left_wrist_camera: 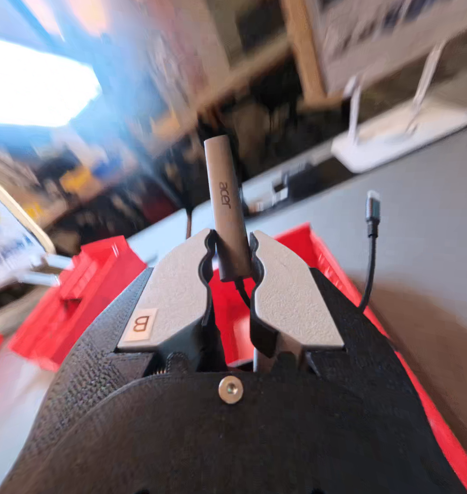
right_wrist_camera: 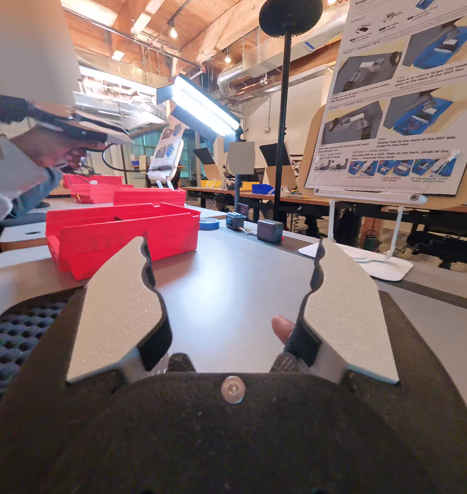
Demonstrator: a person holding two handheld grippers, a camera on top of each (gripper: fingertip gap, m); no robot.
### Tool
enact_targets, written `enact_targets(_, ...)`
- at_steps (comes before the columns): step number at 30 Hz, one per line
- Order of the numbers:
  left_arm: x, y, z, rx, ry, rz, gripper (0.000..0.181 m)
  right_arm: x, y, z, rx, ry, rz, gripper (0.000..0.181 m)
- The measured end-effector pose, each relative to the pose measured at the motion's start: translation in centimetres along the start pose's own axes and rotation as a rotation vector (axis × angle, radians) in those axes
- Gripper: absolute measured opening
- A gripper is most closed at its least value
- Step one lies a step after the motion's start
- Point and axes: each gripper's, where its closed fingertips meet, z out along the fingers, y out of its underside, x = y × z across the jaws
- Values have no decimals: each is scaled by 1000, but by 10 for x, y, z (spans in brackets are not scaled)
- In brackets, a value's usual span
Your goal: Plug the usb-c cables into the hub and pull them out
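The hub [left_wrist_camera: 227,208], a slim grey metal bar with a dark short cable [left_wrist_camera: 371,256] curling from its lower end to a grey USB-C plug, stands nearly upright, clamped between the left gripper's [left_wrist_camera: 232,254] fingers above a red bin [left_wrist_camera: 331,267] on the grey table [left_wrist_camera: 427,213]. The right gripper [right_wrist_camera: 231,256] hangs with jaws spread wide and empty over the table's middle, red bins [right_wrist_camera: 125,232] toward its far-left edge.
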Motion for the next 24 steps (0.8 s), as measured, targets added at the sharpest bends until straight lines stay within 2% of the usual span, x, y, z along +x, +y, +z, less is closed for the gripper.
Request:
enact_targets(2,22,-40,-38,270,-47,59,24,-2,-5,0,24,-22,37,110)
enact_targets(3,39,-52,-54,354,-54,96,24,-4,-7,1,38,-39,61,104)
enact_targets(7,116,-70,-97,538,-129,309,23,-17,-11,1,60,-152,218,88)
enact_targets(12,228,-57,-114,670,-102,483,22,-30,-25,-8,114,-239,252,67)
enact_targets(14,262,-54,-119,773,-120,474,23,-39,-23,-12,71,-311,248,43)
enact_targets(16,291,-49,-119,839,-93,468,23,-52,-26,-19,62,-421,263,37)
enact_targets(20,330,-34,-111,854,-15,625,23,-61,-41,-27,158,-473,223,41)
enact_targets(24,342,-30,-117,887,74,618,23,-62,-24,-19,55,-446,212,41)
